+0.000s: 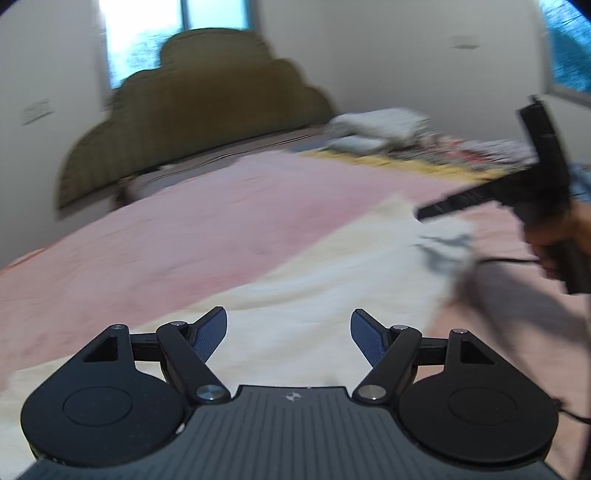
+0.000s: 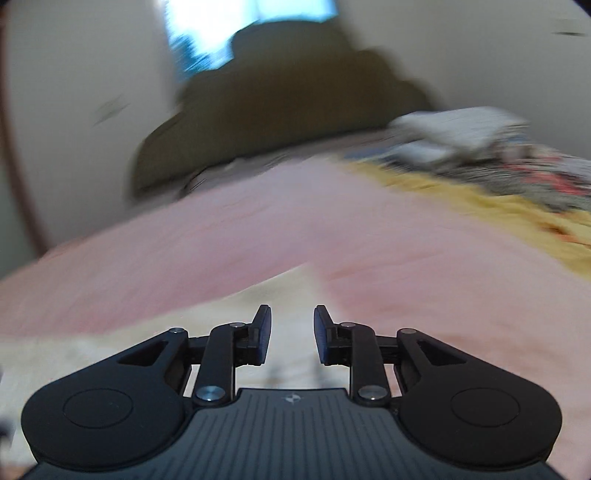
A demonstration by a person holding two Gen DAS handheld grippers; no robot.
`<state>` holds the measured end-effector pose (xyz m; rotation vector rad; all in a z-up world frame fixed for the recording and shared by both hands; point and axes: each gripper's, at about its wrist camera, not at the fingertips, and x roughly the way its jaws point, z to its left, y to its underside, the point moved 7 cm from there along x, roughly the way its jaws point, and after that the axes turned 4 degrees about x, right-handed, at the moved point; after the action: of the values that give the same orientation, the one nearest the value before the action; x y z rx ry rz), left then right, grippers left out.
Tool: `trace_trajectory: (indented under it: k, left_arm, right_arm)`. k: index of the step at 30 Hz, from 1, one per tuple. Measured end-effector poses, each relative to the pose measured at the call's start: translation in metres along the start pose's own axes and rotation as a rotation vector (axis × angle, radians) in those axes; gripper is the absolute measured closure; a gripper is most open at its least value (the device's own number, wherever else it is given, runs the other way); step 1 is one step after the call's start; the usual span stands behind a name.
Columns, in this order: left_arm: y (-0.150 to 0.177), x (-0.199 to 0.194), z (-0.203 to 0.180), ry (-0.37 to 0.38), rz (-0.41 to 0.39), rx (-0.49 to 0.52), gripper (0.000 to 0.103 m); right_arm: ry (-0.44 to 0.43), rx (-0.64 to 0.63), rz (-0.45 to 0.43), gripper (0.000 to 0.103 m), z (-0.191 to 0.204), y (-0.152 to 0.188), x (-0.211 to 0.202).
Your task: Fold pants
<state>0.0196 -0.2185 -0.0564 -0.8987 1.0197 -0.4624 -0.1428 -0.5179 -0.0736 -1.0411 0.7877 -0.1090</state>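
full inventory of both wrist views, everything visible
pants: 1, cream white, spread flat on the bed under both grippers
pink bedspread: 1, covers the bed
headboard: 1, olive brown, scalloped, at the far wall
yellow patterned blanket: 1, far right of the bed
white bundle: 1, blurred, on that blanket
windows: 2, behind the headboard and on the right wall
left gripper: 1, black, open, empty
right gripper: 1, black, open, empty
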Motion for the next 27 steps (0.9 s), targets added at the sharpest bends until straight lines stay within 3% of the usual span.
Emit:
trace_trajectory:
  k: [2,4,6,8,9,11,12,13,16,23,27]
  left_arm:
    - [0.007,0.022,0.02,-0.073,0.091,-0.018,0.026]
    - [0.021,0.05,0.041,-0.123,0.22,-0.058,0.026]
    - [0.033,0.069,0.055,-0.136,0.282,-0.093,0.02]
    - [0.032,0.071,0.064,-0.154,0.269,-0.133,0.016]
    - [0.031,0.07,0.066,-0.156,0.263,-0.146,0.019]
    - [0.027,0.062,0.068,-0.157,0.222,-0.177,0.019]
    - [0.025,0.06,0.066,-0.152,0.207,-0.192,0.019]
    - [0.022,0.056,0.064,-0.142,0.19,-0.205,0.019]
    - [0.02,0.046,0.05,-0.13,0.156,-0.209,0.018]
    - [0.031,0.048,-0.004,-0.021,0.177,-0.066,0.017]
    - [0.037,0.052,-0.005,-0.055,0.179,-0.1,0.011]
  right_arm:
    - [-0.066,-0.097,0.116,0.079,0.032,0.013,0.031]
    - [-0.024,-0.173,0.182,0.079,0.039,0.024,0.059]
    - [0.0,-0.183,0.165,0.077,0.033,0.026,0.075]
    - [0.062,-0.108,0.14,0.074,0.021,0.017,0.07]
    - [0.089,-0.094,0.106,0.07,0.017,0.014,0.062]
    - [0.074,-0.056,0.036,0.053,0.008,0.009,0.034]
    - [0.049,-0.022,0.015,0.033,0.004,0.01,0.021]
    - [0.021,0.021,-0.002,0.023,-0.001,0.011,0.008]
    - [-0.062,0.154,-0.001,0.023,-0.016,0.019,-0.02]
    - [-0.26,0.511,0.161,0.022,-0.042,0.058,-0.03]
    - [-0.322,0.537,0.179,0.021,-0.035,0.066,-0.019]
